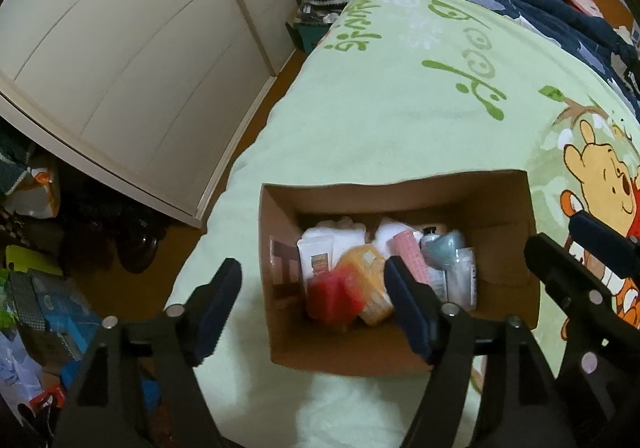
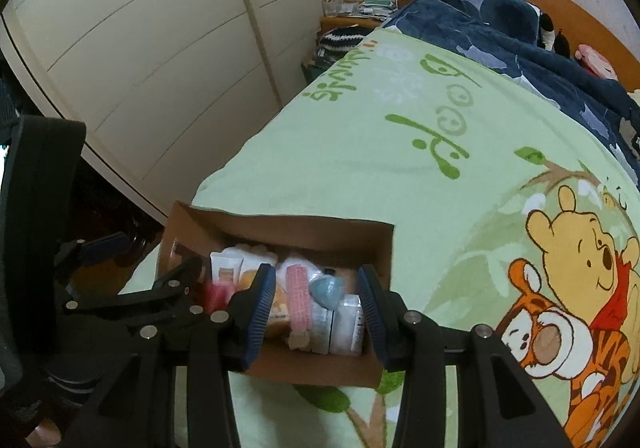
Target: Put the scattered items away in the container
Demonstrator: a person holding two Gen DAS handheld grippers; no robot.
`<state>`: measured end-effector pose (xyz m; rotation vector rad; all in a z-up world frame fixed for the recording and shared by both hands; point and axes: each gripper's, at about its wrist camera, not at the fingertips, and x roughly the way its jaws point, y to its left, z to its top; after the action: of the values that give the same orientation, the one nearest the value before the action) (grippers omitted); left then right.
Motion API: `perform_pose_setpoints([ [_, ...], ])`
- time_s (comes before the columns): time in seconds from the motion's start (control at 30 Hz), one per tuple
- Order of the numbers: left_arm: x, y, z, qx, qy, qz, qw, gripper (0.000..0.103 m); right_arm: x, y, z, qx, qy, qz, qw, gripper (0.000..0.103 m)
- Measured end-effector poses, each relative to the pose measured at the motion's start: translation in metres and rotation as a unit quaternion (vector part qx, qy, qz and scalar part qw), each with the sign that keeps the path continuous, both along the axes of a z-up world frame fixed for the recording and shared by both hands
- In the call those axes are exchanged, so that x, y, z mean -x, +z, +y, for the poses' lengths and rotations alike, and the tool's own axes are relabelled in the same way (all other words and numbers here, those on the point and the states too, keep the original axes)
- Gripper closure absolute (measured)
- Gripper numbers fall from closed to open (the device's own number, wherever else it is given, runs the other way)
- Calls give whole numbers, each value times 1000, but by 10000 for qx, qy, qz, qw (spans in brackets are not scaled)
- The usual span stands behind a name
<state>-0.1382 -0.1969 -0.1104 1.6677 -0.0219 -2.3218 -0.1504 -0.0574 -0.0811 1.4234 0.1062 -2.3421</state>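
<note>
The left gripper (image 1: 312, 304) hangs with jaws apart over a blurred red item (image 1: 334, 298) inside the brown cardboard box (image 1: 400, 194) on the bed's green blanket (image 1: 380, 108). The right gripper (image 2: 316, 312) hovers, jaws apart and empty, above the box's pink roll (image 2: 299, 296) and white packets (image 2: 347, 322).

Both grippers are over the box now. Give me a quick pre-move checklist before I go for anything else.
1. Left gripper empty, jaws apart: ok.
2. Red item inside the cardboard box: ok, though blurred.
3. Right gripper empty: ok, nothing between its pads.
4. Box upright on the green blanket: ok.
5. Stray items left on the blanket: none visible; the area behind the cameras cannot tell.
</note>
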Motion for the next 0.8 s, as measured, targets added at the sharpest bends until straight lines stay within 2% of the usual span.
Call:
perform_pose_setpoints([
  [0.07, 0, 1, 0, 23, 4, 18, 10000, 21, 0, 1, 1, 32, -26, 6, 10000, 59],
  [0.17, -1, 3, 1, 37, -8, 52, 10000, 20, 0, 2, 3, 58, -43, 14, 10000, 59],
  [0.7, -9, 17, 3, 13, -11, 183, 9998, 20, -7, 10, 6, -25, -103, 117, 9999, 59],
  [0.8, -12, 20, 3, -12, 44, 207, 9998, 20, -9, 13, 10, -93, -192, 161, 9996, 50],
])
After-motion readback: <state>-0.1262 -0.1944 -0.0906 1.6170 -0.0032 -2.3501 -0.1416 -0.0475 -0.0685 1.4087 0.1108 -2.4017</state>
